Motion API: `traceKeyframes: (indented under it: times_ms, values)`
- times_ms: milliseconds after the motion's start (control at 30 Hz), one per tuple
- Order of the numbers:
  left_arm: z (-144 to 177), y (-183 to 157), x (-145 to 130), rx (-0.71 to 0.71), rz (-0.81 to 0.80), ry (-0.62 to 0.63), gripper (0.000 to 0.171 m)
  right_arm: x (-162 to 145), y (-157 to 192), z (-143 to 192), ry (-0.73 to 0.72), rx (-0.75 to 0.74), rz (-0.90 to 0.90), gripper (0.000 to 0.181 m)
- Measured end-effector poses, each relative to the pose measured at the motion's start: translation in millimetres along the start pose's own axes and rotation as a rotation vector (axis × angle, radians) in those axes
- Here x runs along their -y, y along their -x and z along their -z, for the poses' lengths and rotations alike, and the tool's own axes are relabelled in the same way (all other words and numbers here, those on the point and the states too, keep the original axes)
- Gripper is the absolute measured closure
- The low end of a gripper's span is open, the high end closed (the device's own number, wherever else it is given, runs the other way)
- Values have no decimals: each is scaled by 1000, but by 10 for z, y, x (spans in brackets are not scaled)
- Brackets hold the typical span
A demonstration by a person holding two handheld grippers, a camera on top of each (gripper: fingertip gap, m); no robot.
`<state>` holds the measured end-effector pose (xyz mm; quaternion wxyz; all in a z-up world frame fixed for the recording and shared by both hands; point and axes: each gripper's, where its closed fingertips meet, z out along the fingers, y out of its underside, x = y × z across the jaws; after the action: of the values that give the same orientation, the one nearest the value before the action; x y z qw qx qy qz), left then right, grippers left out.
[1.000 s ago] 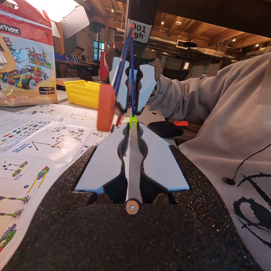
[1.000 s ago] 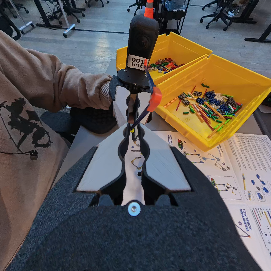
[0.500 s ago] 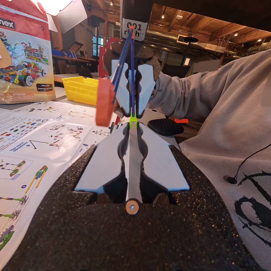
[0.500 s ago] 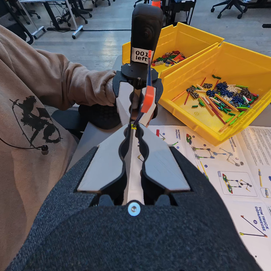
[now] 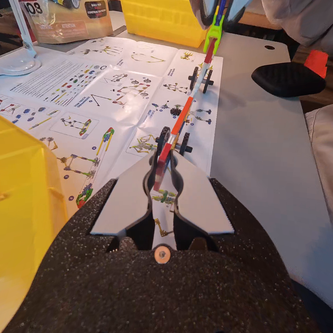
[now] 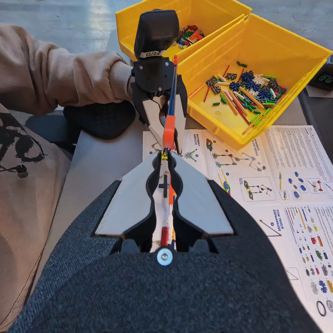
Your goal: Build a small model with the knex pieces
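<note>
The pale grey surface is overlaid by a printed instruction sheet. Above it, a long, light, brittle-jointed plastic rod-and-wheel toy frame is spanned: its red end is clamped by the left hand-held gripper, its lime-green connector by the right hand-held gripper. Rigid connectors seem safest to be gripped.

1. A white paper instruction sheet lies on the grey surface under the long rod-and-brick toy model. It carries blue headings, numbered circles and blocks of small print.
2. A printed cardboard box at the far edge bears a dark badge and a pale warning strip.
3. A white label with large dark digits stands beside the box.
4. A small white sticker sits on a black camera housing; its characters are blurred.
</note>
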<state>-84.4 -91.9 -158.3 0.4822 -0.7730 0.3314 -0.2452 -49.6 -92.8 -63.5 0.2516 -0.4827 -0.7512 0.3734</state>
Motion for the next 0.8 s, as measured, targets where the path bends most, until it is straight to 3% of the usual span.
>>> traceKeyframes:
  times_ms: [133, 333, 633, 800]
  values:
    - [-155, -135, 66, -42, -21, 7, 165, -9, 39, -117, 72, 14, 83, 176]
    - [-297, -207, 134, -73, 31, -58, 163, -347, -27, -329, 249, 93, 141, 176]
    - [-190, -188, 77, -88, 67, -55, 154, -477, -25, -427, 249, 156, 74, 176]
    - [-163, -175, 72, -99, 76, -59, 163, -466, -25, -459, 278, 123, 99, 176]
